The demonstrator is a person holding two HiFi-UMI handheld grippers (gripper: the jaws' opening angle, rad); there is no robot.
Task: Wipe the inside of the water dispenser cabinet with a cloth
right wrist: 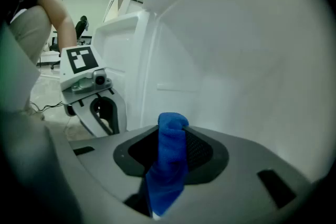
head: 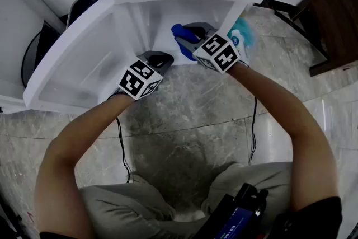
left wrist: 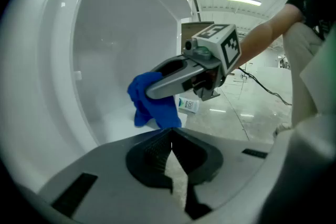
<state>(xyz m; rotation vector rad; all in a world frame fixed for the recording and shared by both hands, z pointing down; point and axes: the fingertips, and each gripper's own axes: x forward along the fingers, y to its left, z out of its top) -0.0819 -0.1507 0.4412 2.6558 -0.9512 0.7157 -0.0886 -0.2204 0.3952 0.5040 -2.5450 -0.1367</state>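
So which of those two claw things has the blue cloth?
The right gripper: the cloth is pinched between its jaws. The left gripper is shut with nothing in it.

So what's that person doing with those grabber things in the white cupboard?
A person is crouched in front of an open water dispenser cabinet with a gripper in each hand, cleaning it. The right gripper is pinching a blue cloth and has reached inside the cabinet with it, low down. The left gripper is shut with nothing in it and sits at the opening, next to the swung-open door. Whether the cloth is touching a wall right now is hard to tell.
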